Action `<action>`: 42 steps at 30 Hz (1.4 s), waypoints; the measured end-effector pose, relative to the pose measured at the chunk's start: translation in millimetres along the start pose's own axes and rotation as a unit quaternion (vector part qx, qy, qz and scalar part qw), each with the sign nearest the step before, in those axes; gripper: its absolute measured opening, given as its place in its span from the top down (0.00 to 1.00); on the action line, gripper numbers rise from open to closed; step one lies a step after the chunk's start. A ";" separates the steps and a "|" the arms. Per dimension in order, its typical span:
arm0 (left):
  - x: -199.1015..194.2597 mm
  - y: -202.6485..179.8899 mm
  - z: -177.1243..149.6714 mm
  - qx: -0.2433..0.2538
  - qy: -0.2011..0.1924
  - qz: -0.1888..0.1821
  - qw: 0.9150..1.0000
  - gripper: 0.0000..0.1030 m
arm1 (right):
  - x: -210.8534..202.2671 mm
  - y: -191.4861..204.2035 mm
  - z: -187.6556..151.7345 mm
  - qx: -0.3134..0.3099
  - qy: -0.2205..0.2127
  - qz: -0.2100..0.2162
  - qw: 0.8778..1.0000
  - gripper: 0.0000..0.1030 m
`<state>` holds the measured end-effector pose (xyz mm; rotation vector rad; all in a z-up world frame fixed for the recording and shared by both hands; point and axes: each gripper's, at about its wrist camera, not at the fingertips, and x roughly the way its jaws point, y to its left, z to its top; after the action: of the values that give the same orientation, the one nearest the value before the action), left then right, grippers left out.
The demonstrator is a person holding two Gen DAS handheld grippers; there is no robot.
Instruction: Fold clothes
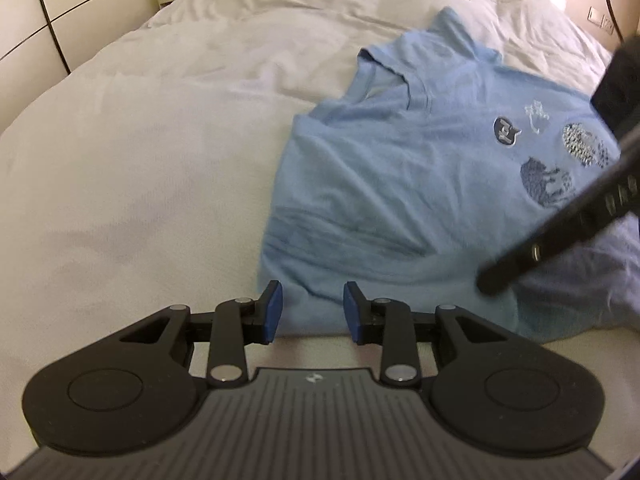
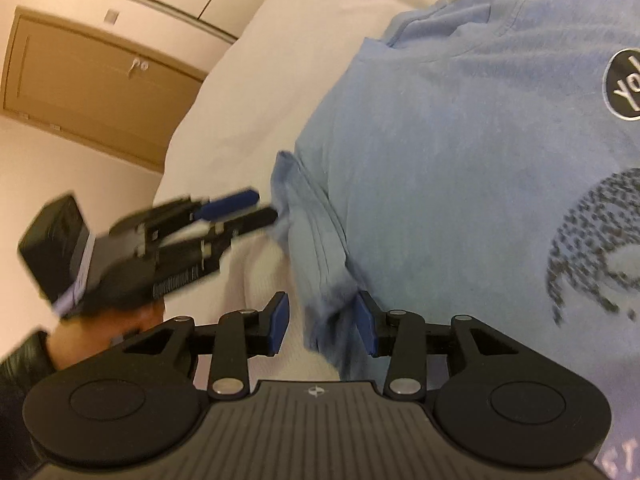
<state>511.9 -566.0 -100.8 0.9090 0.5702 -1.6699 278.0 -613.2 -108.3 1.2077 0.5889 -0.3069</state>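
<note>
Shirt [image 1: 420, 184] lies print-up on the bed [image 1: 160, 140], toward its right side. Left gripper [image 1: 313, 309] hovers open at its hem; right gripper [image 2: 323, 322] gapes around bunched hem cloth.

A bed [image 1: 160, 128] under a rumpled white cover carries a light blue T-shirt [image 1: 400, 184] lying on it

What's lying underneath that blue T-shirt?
The blue T-shirt lies on a bed's white cover, which shows all around it. Whatever sits directly beneath the shirt is covered by its cloth.
</note>
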 end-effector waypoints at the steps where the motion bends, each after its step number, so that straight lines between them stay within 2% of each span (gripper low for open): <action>1: -0.4 -1.4 -1.4 0.000 0.000 0.001 1.000 0.73 | 2.3 -1.7 2.8 0.006 0.000 0.002 1.000 0.93; 5: -1.7 -12.9 -3.3 0.007 0.002 0.002 1.000 0.73 | -13.5 9.1 7.1 -0.038 -0.039 -0.028 0.998 0.93; 6: -1.9 -17.2 -3.0 0.011 0.002 0.001 1.000 0.73 | -13.3 8.5 6.1 -0.044 -0.036 -0.035 0.998 0.88; 10: 2.9 -32.4 -1.2 0.020 0.011 0.001 1.000 0.72 | -9.1 2.7 2.5 -0.056 -0.022 -0.067 0.996 0.82; 13: 10.0 -37.9 -1.4 0.004 0.031 0.021 0.999 0.72 | -12.3 4.8 0.1 -0.071 -0.023 -0.085 0.994 0.77; 15: 1.7 -44.5 -0.8 -0.002 0.022 0.026 0.999 0.72 | -17.3 10.3 -2.6 -0.090 -0.026 -0.096 0.991 0.73; 19: -19.4 -61.9 -1.0 -0.015 -0.003 0.036 0.999 0.67 | -30.2 24.5 -5.7 -0.126 -0.040 -0.090 0.987 0.73; 22: -3.9 -68.2 -6.2 -0.016 0.019 0.023 0.999 0.66 | -29.2 27.1 -10.1 -0.138 -0.024 -0.084 0.987 0.73; 25: 13.8 -69.5 -11.8 -0.009 0.044 0.030 0.999 0.66 | -42.1 27.6 -13.9 -0.135 -0.018 -0.095 0.986 0.73; 28: 0.4 -72.2 -9.5 -0.026 0.032 0.042 0.998 0.67 | -55.1 28.1 -17.7 -0.132 -0.012 -0.107 0.985 0.73; 32: -26.0 -83.7 -5.3 -0.063 0.023 0.043 0.997 0.66 | -72.3 28.7 -22.8 -0.129 -0.004 -0.121 0.984 0.66; 38: -41.9 -103.5 -6.3 -0.107 0.048 0.062 0.991 0.63 | -98.2 29.7 -30.4 -0.124 0.009 -0.144 0.982 0.63; 42: -47.0 -99.4 -4.7 -0.133 0.052 0.091 0.986 0.60 | -117.1 33.7 -27.0 -0.134 0.012 -0.148 0.980 0.61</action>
<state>423.4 -506.4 -73.9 0.8282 0.7400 -1.3511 193.4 -586.3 -20.6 0.8646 0.8072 -0.4486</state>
